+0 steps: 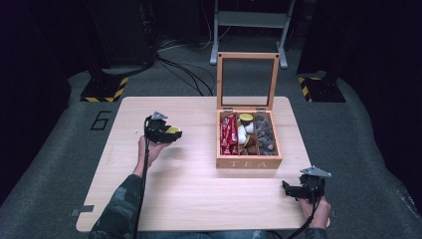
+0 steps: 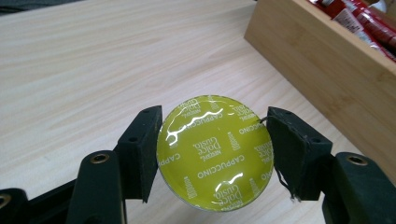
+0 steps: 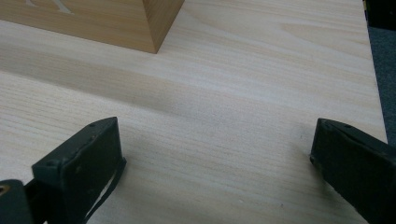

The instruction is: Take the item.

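Left gripper (image 2: pixel 215 154): we hold it above the left part of the table, and its two jaws press on opposite sides of the capsule, so it is closed on it.
Capsule (image 2: pixel 215 151): a round coffee capsule with a yellow-green foil lid that reads "Cappuccino"; the lid faces up toward the camera, and we judge that gripping it by the rim keeps it level and easy to lower. It is in the air, left of the box and apart from it.
Right gripper (image 3: pixel 215 154): we rest it at the near right corner of the table with the jaws wide apart and nothing between them; we think it waits there to stay out of the way.
Tea box (image 1: pixel 249 162): a wooden box marked "TEA", at the far right of the table, its glass lid (image 1: pixel 247 79) standing upright at the back so the compartments are free to reach.
Inside the box: red sachets (image 1: pixel 228 134) at the left, other capsules (image 1: pixel 245 130) in the middle, dark packets (image 1: pixel 264 133) at the right.
Table (image 1: pixel 169 199): pale wood, bare between the capsule and the box.
Our judgement: the capsule either goes to the middle compartment or just comes from it; we cannot tell which.
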{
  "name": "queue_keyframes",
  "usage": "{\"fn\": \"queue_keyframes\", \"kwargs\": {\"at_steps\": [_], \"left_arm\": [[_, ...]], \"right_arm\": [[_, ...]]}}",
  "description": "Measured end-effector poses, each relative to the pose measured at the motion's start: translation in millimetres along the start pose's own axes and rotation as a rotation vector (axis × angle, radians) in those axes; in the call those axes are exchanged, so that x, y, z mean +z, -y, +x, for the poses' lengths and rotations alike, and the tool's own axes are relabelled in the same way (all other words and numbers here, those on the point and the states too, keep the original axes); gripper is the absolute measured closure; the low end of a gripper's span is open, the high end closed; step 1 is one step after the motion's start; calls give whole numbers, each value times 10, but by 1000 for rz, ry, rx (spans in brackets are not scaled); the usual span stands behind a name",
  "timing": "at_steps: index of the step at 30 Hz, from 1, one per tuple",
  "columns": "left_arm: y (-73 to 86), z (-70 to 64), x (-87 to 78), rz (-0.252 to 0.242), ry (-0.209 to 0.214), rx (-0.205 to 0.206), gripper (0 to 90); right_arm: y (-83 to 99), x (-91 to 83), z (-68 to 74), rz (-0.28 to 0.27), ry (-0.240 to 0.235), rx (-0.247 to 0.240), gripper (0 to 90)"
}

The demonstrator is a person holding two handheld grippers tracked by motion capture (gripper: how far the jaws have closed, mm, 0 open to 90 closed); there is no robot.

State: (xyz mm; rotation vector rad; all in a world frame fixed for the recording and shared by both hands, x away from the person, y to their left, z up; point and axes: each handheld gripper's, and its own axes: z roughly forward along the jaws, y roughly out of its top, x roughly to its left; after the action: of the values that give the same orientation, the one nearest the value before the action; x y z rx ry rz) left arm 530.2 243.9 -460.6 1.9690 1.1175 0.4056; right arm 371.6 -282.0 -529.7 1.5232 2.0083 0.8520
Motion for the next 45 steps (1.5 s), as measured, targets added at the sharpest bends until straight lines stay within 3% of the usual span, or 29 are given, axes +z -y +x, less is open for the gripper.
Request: {"fn": "queue_keyframes", "kwargs": {"at_steps": [4,9,15,16,19,24,25,35,38,40,43,44,45], "left_arm": [[49,57,43,6,12,-65,382],[110,99,136,20,20,-99,382],[187,92,220,22,8,-99,382],[208,105,233,41,9,-79,382],[266,124,273,65,7,-85,381],[277,131,299,66,-5,-85,382],[276,132,304,82,-7,-61,381],[273,134,307,83,-10,-61,370],[265,130,282,81,-9,-89,279],[258,140,249,80,-10,-85,221],[240,143,192,82,-8,-93,181],[236,126,179,61,-13,-109,168],[219,141,138,69,-11,-85,158]], "right_arm": [[0,0,0,0,0,1,14],[0,0,0,0,0,0,14],[0,0,0,0,0,0,14],[0,0,-1,0,0,0,14],[0,0,0,0,0,0,14],[0,0,0,0,0,0,14],[0,0,0,0,0,0,14],[0,0,0,-1,0,0,15],[0,0,1,0,0,0,14],[1,-1,-1,1,-1,-4,15],[1,-1,-1,1,-1,-4,15],[1,-1,-1,0,0,-3,15],[1,-1,-1,0,0,-3,14]]}}
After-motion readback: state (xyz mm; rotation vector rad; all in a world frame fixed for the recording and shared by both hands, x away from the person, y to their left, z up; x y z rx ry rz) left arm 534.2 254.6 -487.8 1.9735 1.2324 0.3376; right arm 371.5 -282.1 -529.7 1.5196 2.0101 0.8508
